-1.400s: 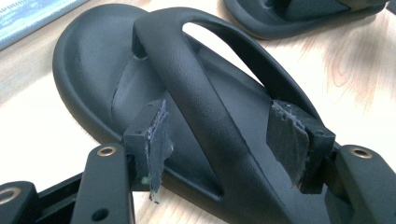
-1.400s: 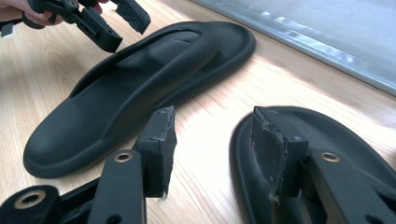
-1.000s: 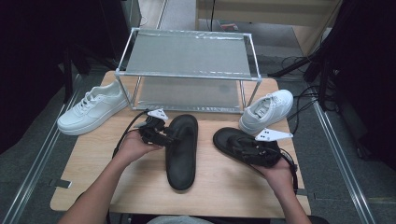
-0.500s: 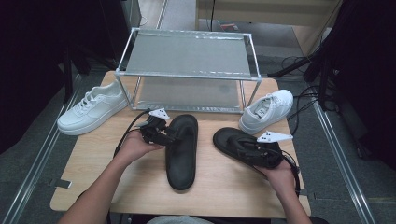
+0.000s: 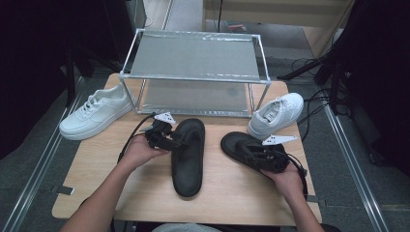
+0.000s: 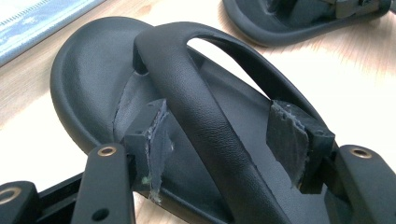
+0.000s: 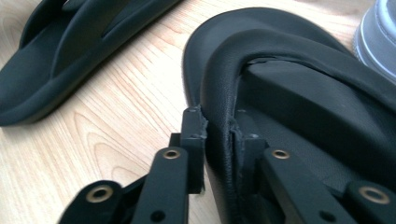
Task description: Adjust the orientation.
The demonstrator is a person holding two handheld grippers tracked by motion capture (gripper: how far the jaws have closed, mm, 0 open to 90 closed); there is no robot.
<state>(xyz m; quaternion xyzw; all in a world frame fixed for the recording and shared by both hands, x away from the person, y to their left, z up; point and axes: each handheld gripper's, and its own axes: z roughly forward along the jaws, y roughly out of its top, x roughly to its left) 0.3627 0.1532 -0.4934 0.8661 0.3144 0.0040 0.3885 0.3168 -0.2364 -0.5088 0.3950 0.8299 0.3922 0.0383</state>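
Two black thong sandals lie on the wooden table. The left sandal [image 5: 187, 154] points away from me, and my left gripper [image 5: 175, 141] reaches in from its left side. In the left gripper view, that gripper [image 6: 224, 133] is open, with the sandal's strap [image 6: 205, 107] passing between the pads [image 6: 152, 135]. The right sandal [image 5: 237, 145] lies slanted. My right gripper [image 5: 255, 155] has just been closing. In the right gripper view its jaws [image 7: 219, 133] pinch that sandal's strap [image 7: 261, 51] near its side anchor.
A metal two-level rack [image 5: 193, 77] stands at the back of the table. One white sneaker [image 5: 96, 113] sits left of it and another white sneaker [image 5: 278, 113] sits right, close to the right sandal. The table's front edge [image 5: 193, 220] lies near my forearms.
The right gripper has settled slightly onto the right sandal's strap. The left hand, both sandals and the sneakers stay where they were.
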